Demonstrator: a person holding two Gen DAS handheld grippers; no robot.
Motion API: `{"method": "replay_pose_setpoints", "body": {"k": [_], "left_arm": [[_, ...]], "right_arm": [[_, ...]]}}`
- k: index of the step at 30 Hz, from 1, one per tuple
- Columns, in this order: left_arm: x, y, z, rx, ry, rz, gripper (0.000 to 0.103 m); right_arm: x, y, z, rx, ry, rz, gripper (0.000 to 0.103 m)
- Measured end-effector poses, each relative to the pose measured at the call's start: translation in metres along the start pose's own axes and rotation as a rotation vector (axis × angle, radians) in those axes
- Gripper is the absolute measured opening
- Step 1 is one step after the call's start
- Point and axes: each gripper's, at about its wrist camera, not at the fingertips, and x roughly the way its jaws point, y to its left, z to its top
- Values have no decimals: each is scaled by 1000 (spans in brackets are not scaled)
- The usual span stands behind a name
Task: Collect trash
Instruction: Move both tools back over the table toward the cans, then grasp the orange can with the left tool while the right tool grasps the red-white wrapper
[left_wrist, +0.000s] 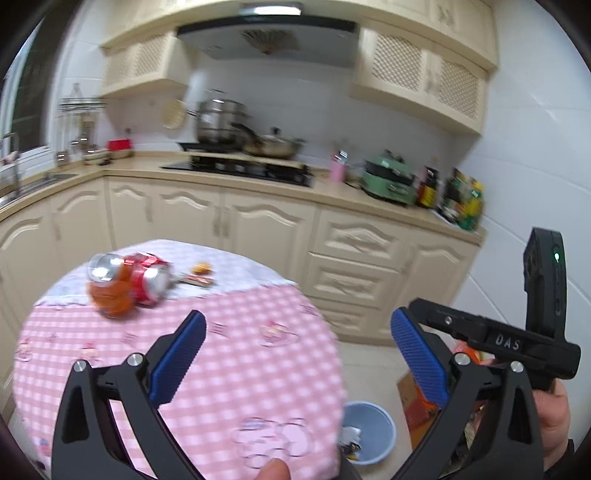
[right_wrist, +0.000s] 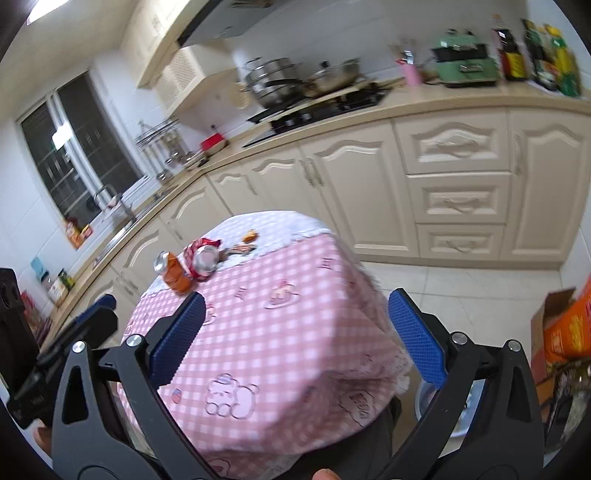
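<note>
We hold both tools above the near edge of a round surface covered with a pink-and-white checked cloth printed with cartoon bears. Left hand-held gripper: blue ribbed pads spread wide, nothing between them. Right hand-held gripper: likewise spread wide and empty, tilted so the kitchen leans in its view. In the left wrist view we see the right tool's black body at the right edge, with a hand on its handle.

Trash on the surface, all at the far side near the pale lace border: an orange drink can lying tilted with its silver top towards us; a crushed red drink can touching it on the right; a flat strip of wrapper just beside the red can; a small orange scrap just behind the wrapper. The right wrist view shows the same group, orange can nearest us. Neither tool touches any of these; both are well apart from them.

On the floor to the right of the surface stands a light blue plastic bin with some scraps inside, partly hidden by the cloth's edge. Beside it an orange cardboard box. Both frames are motion-blurred; fine print is unreadable.
</note>
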Motion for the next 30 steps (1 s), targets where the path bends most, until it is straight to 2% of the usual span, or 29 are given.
{"method": "replay_pose_setpoints", "body": {"k": [5, 10, 16, 19, 23, 30], "left_arm": [[-19, 44, 6, -41, -54, 120, 98], [-29, 88, 6, -82, -70, 248, 98], [-30, 130, 3, -124, -60, 335, 98], [-24, 149, 4, -136, -41, 356, 98], [0, 171, 10, -153, -1, 336, 98], [74, 202, 24, -150, 92, 322, 99]], "right_arm": [[23, 37, 7, -62, 9, 45, 97], [50, 75, 10, -133, 24, 88, 97], [83, 108, 12, -196, 56, 121, 97], [101, 119, 13, -220, 80, 128, 97], [128, 127, 16, -234, 118, 114, 97], [186, 119, 25, -226, 196, 92, 97]]}}
